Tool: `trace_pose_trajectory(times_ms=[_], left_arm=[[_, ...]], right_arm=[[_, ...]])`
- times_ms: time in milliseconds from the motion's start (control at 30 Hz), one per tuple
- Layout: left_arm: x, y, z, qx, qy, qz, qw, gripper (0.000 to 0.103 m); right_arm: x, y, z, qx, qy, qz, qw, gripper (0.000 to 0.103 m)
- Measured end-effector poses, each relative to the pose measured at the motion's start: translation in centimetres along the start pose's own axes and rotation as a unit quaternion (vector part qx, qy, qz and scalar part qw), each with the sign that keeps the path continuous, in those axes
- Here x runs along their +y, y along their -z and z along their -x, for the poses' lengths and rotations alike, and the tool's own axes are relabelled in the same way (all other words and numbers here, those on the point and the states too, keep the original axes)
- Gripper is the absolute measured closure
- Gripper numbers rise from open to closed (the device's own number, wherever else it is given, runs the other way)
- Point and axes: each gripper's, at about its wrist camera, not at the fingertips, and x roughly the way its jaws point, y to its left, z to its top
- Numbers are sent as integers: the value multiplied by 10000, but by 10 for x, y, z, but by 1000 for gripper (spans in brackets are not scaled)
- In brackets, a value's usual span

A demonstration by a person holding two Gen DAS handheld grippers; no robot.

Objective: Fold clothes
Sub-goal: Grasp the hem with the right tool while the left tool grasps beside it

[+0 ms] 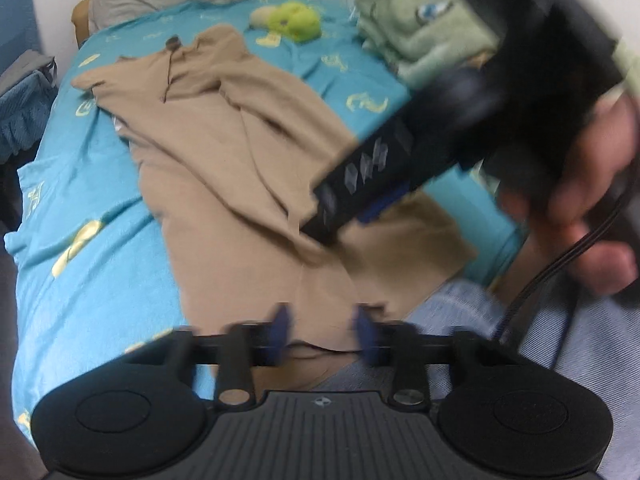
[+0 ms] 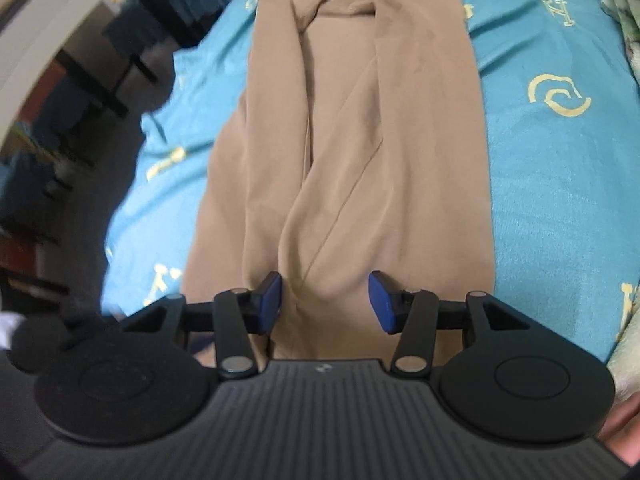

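A tan garment (image 2: 360, 152) lies lengthwise along the bed (image 2: 560, 168), loosely folded into a long strip with soft creases down its middle, its rumpled collar end toward the head of the bed.

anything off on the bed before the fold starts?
The tan garment isn't flat: it's bunched into long ridges, and its far end is crumpled and twisted. Both grippers, left and right, are open above its near end.
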Motion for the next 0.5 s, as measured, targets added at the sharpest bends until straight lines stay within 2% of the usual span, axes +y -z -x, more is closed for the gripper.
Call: trace_pose_trajectory(times_ms=[67, 167, 267, 300, 333, 400, 500], left_arm=[[2, 3, 2, -15, -49, 10, 10000, 97], [13, 7, 17, -240, 22, 204, 9995, 97], [18, 11, 29, -339, 78, 284, 9990, 97], [18, 11, 30, -349, 66, 282, 9990, 97], [18, 12, 32, -355, 48, 279, 9990, 97], [19, 13, 34, -376, 57, 277, 9989, 98], [19, 13, 35, -421, 173, 281, 9986, 98]], right_arm=[[1, 1, 1, 42, -17, 28, 10000, 53], [10, 5, -3, 187, -38, 203, 9996, 53], [23, 10, -13, 627, 5, 531, 9966, 56], [28, 12, -15, 709, 112, 677, 9951, 78], [32, 13, -16, 789, 219, 824, 9932, 90], [41, 16, -17, 939, 424, 1137, 9882, 95], [65, 21, 1, 956, 568, 1997, 9735, 96]])
